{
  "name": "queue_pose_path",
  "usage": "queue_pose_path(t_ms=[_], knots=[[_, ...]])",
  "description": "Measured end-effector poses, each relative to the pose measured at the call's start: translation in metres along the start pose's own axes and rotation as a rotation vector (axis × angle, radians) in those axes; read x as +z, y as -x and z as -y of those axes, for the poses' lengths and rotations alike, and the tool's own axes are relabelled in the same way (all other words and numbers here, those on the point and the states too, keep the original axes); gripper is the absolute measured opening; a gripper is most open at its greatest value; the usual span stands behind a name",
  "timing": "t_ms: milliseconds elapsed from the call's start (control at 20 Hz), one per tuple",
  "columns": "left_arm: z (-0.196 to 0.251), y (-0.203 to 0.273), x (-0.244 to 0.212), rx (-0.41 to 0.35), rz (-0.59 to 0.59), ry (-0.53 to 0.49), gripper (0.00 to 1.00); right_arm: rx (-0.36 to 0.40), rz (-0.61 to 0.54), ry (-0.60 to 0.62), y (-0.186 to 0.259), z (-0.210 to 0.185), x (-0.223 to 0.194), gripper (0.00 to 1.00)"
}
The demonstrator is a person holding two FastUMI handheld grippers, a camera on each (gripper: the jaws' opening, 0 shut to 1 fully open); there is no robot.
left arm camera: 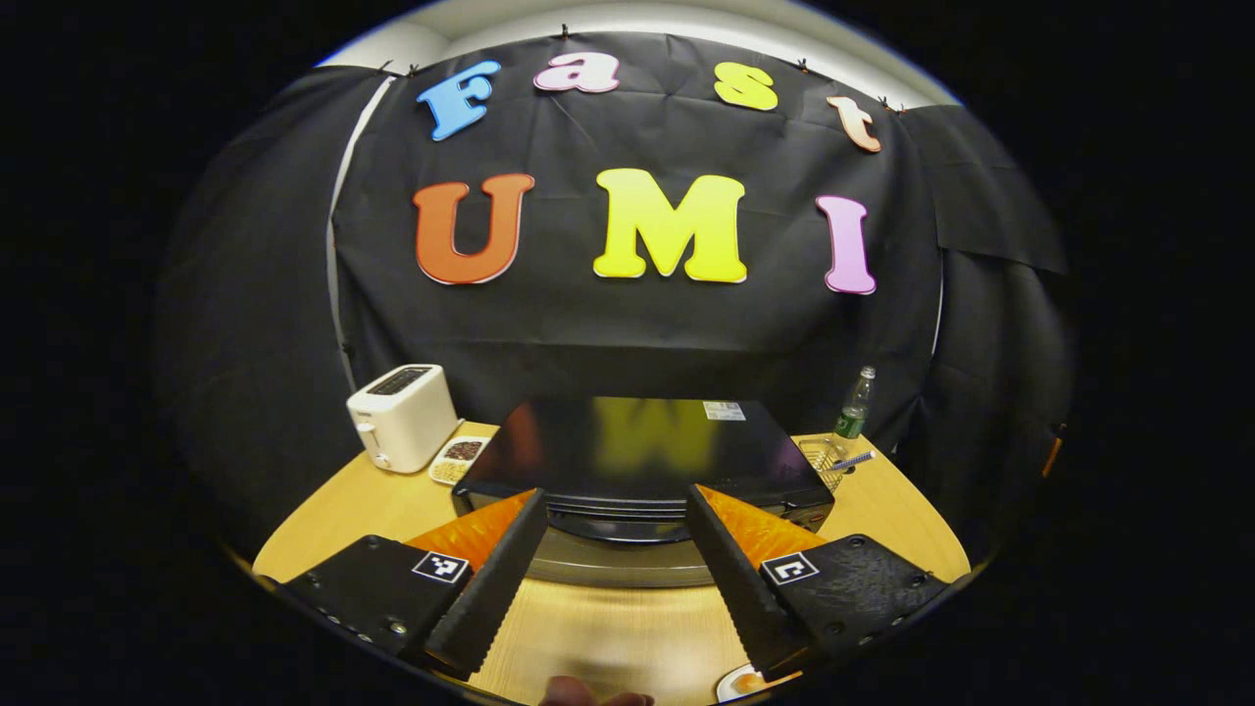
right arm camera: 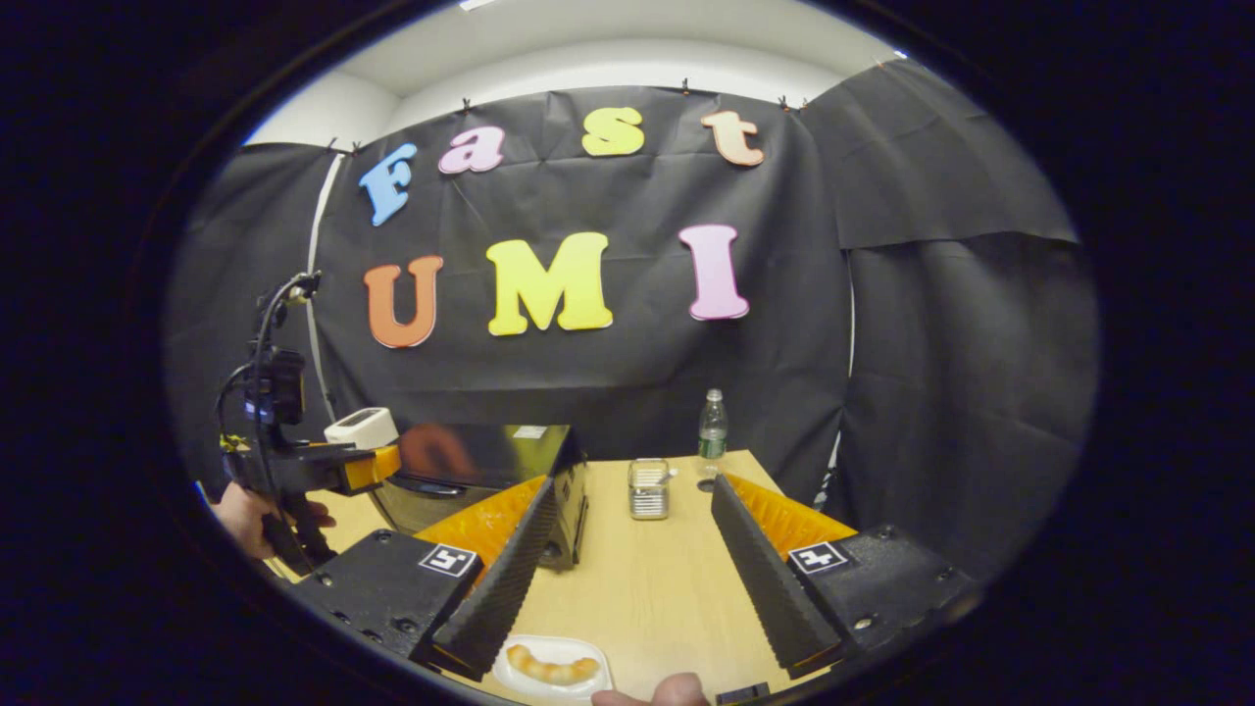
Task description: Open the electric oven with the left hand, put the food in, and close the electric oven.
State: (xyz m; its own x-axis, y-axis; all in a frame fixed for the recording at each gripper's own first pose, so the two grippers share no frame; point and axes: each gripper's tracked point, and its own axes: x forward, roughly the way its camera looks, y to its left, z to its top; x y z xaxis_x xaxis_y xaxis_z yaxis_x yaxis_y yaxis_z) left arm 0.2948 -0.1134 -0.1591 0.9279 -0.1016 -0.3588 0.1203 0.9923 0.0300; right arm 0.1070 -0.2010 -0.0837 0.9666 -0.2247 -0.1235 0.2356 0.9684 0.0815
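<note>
toaster [left arm camera: 402,417] left of oven [left arm camera: 637,456], bottle [left arm camera: 855,404] right

The oven [left arm camera: 637,461] door sits mostly behind the left claw [left arm camera: 613,579], so its handle can't be made out. Before the oven, the plate [left arm camera: 740,681] is cut by the edge. Behind the oven, the bottle [left arm camera: 855,407] label is too small to tell.

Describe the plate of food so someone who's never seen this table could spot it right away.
Start at the black electric oven on the wooden table. Come to the table's near edge, in front of the oven's right corner. The small white plate there holds a golden curved pastry, the only dish at that edge.
</note>
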Motion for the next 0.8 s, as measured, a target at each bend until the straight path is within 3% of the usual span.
queue_pose_path(t_ms=[350,400,450,550,800], knots=[[-0.009,-0.038,-0.014,0.031,-0.045,-0.023,0.94,-0.063,-0.026,0.019,0.003,0.03,-0.004,0.97],[-0.008,-0.042,-0.017,0.034,-0.055,-0.025,0.87,-0.065,-0.032,0.016,0.002,0.031,-0.006,0.97],[-0.008,-0.043,-0.022,0.04,-0.071,-0.016,0.95,-0.067,-0.036,0.014,0.002,0.031,-0.007,0.97],[-0.01,-0.045,-0.021,0.04,-0.064,-0.021,0.99,-0.066,-0.037,0.015,0.001,0.031,-0.006,0.97],[-0.01,-0.041,-0.029,0.042,-0.098,-0.019,0.98,-0.034,-0.042,0.019,-0.001,0.019,-0.009,0.97]])
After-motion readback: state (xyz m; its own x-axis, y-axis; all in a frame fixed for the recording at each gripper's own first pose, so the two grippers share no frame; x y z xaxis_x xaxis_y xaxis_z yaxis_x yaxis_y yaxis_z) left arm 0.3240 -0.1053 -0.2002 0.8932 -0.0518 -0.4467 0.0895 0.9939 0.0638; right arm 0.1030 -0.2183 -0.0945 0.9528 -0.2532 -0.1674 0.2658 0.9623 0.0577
